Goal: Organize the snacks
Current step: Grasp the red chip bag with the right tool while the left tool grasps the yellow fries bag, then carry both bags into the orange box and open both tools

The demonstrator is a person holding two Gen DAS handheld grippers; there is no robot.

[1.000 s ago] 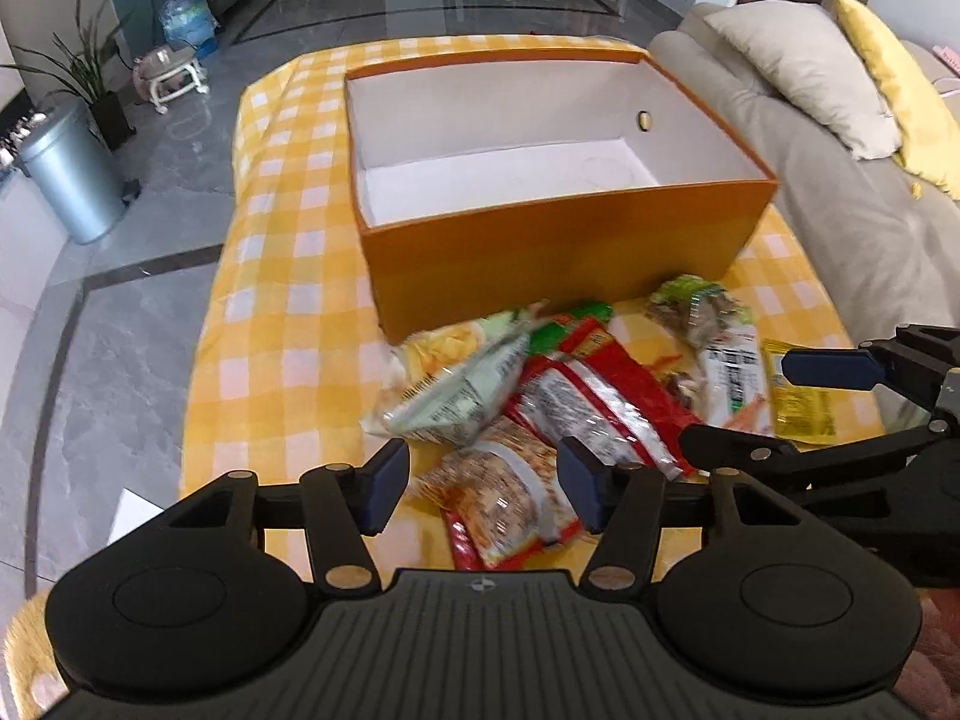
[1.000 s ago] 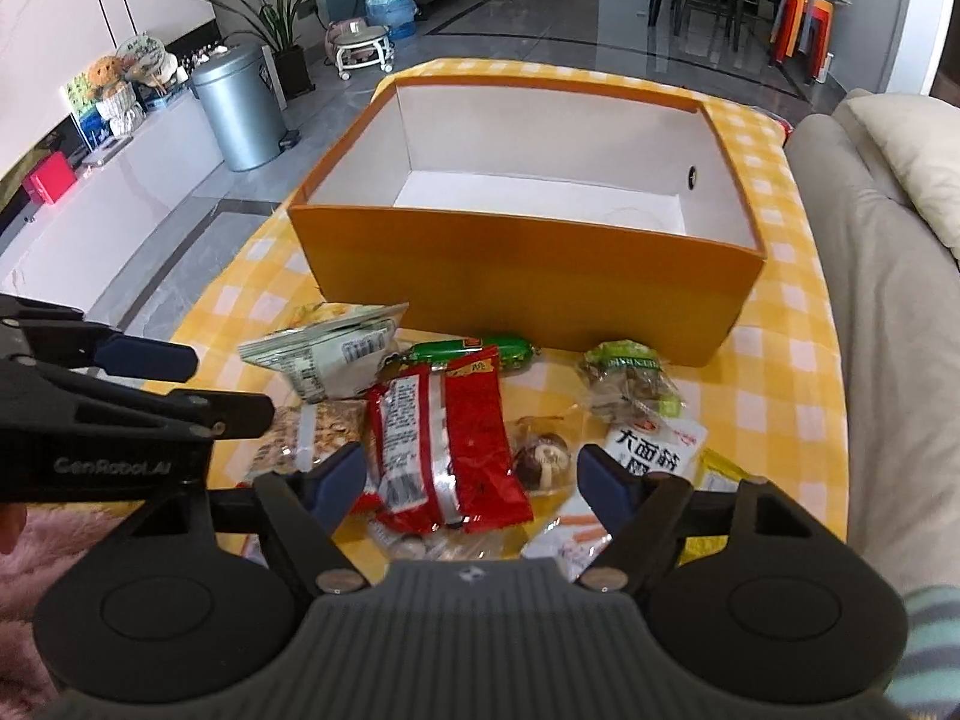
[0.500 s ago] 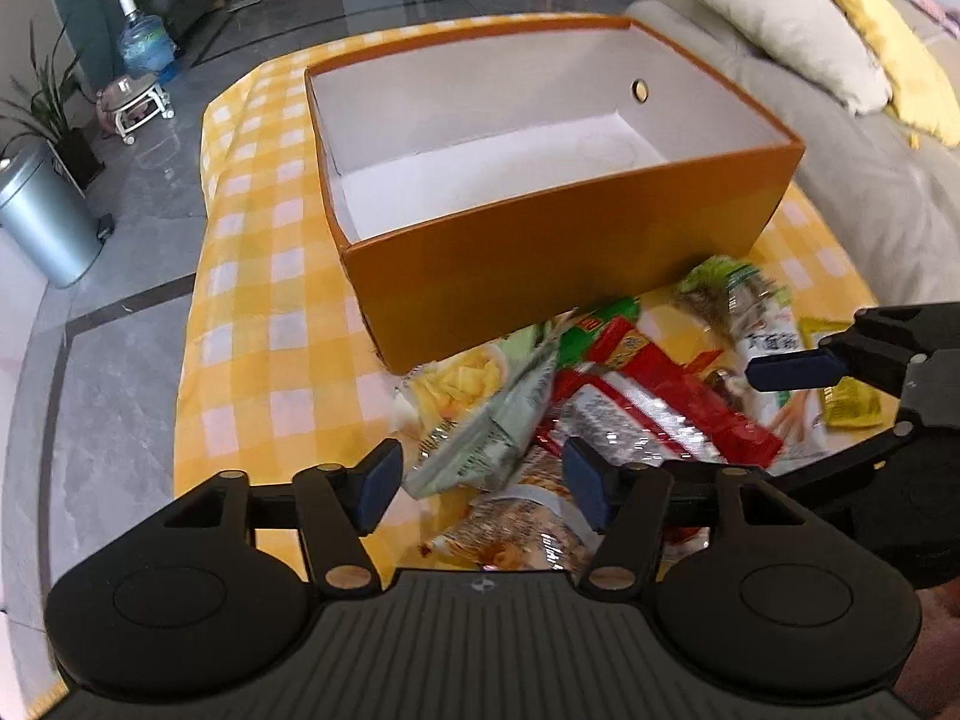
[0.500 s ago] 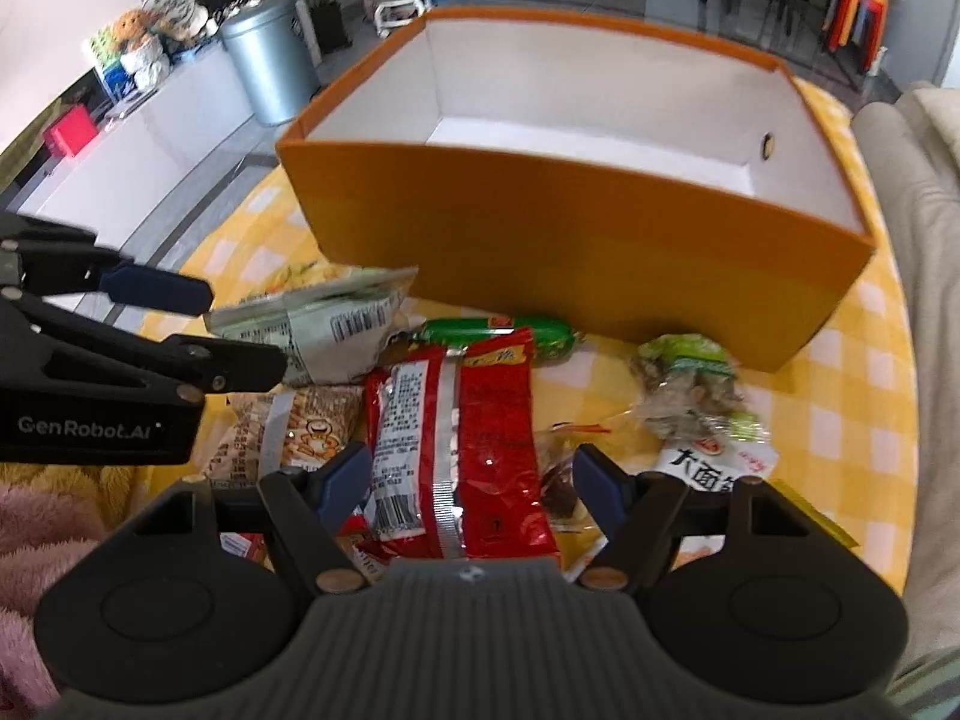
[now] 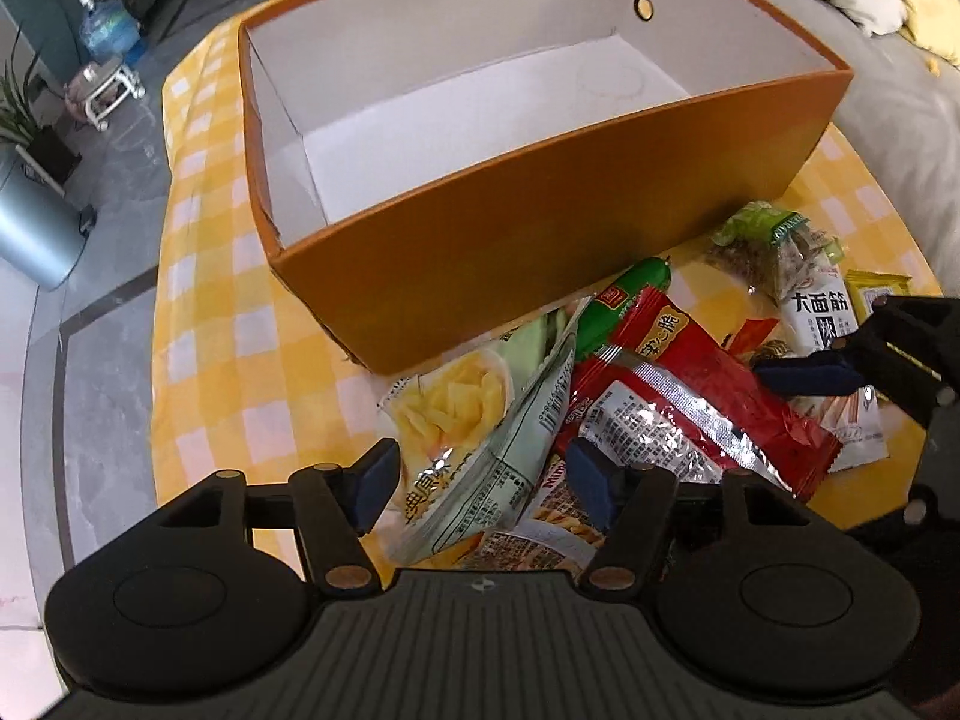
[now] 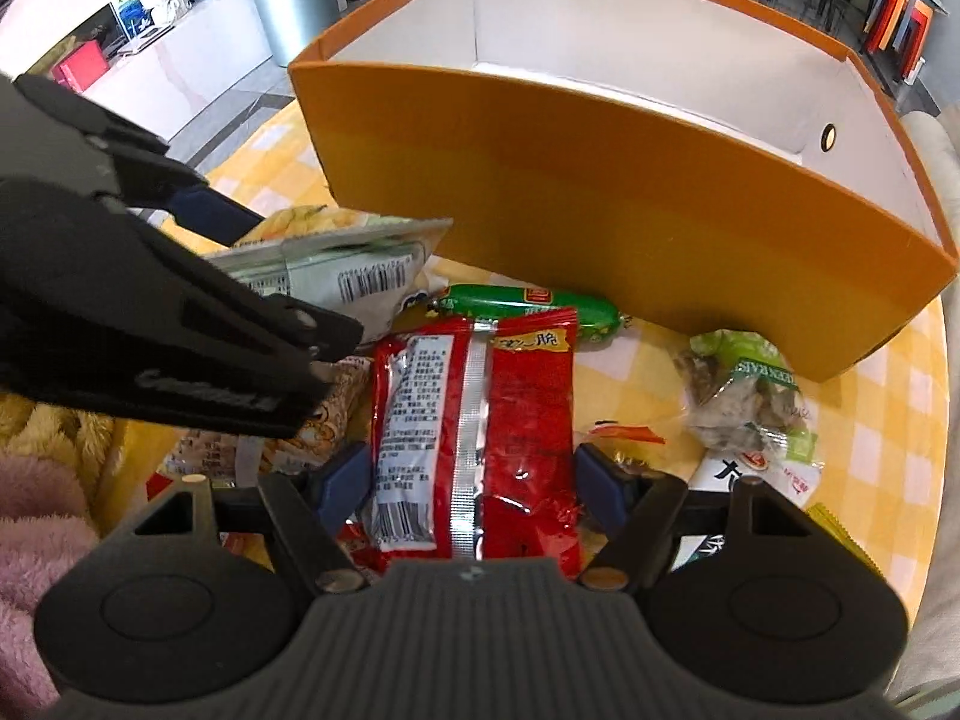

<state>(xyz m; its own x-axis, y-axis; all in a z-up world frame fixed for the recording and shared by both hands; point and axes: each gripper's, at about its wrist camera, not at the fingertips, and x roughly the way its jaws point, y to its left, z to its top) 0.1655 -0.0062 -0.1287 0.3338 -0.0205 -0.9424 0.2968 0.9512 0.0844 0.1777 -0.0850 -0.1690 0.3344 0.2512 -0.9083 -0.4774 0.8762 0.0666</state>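
Hovering over the snack pile before the orange box: left gripper spread astride a pale green packet, right gripper spread astride a red packet, neither pinching.

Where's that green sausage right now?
The green sausage lies on the checked cloth against the orange box's front wall, just beyond the red packet's top edge, in both views.

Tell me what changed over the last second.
Both grippers came down over the snacks: left gripper, jaws just opened wider, straddles the pale-green chip bag; right gripper straddles the red packet. Neither grips yet. Orange box still empty, snacks unmoved.
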